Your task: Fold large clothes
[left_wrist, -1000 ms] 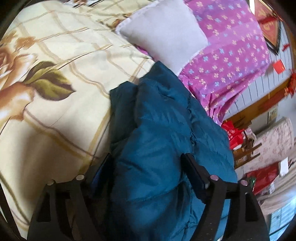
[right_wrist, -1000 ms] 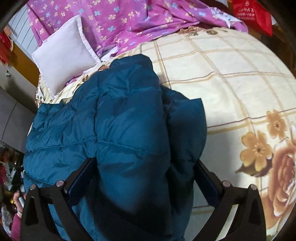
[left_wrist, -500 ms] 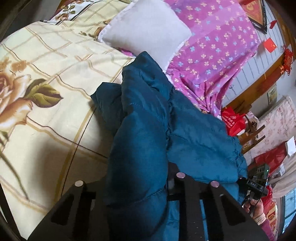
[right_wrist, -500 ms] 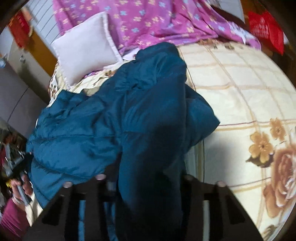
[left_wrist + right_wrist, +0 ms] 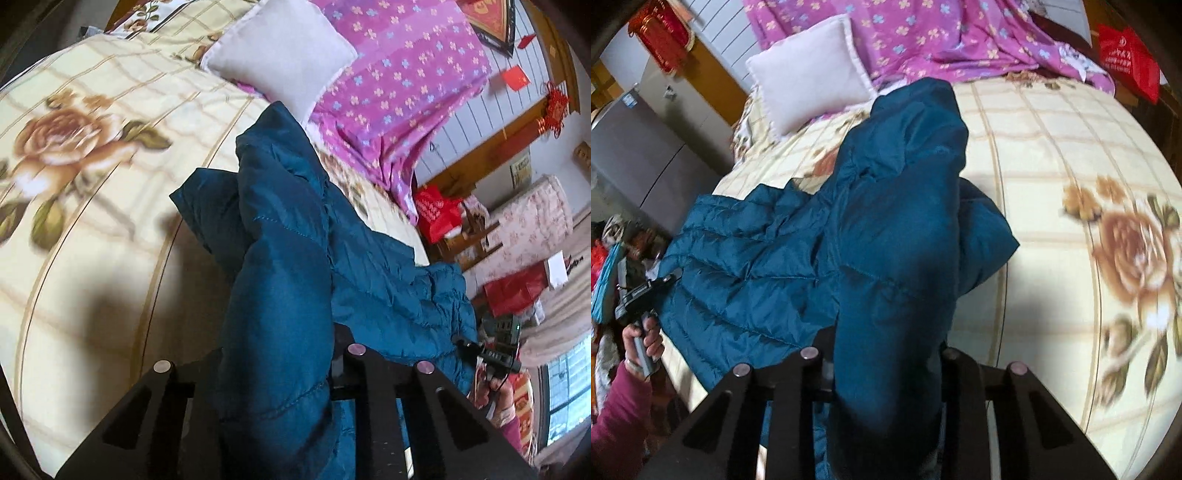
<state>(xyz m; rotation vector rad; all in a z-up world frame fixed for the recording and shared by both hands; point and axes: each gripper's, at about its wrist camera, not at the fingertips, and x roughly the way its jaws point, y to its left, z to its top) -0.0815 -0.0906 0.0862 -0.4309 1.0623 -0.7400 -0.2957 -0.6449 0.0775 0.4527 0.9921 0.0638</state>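
A teal quilted down jacket (image 5: 291, 229) lies on the cream floral bedsheet (image 5: 96, 206), its near edge lifted. My left gripper (image 5: 277, 373) is shut on a thick fold of the jacket, which bulges between the jaws. In the right wrist view the same jacket (image 5: 886, 229) is pinched by my right gripper (image 5: 882, 362), also shut on a fold. The rest of the jacket drapes away toward the bed's side edge. Each view shows the other gripper far off at the jacket's edge: the right one (image 5: 495, 358), the left one (image 5: 639, 299).
A white pillow (image 5: 284, 55) and a crumpled purple floral quilt (image 5: 391, 85) lie at the head of the bed. Red bags (image 5: 436, 218) and clutter stand beside the bed. A grey cabinet (image 5: 639, 155) stands off the bed's far side.
Both grippers went from open around the jacket's edge to shut on it. They have lifted and pulled the fold back, uncovering more bedsheet near the pillow.
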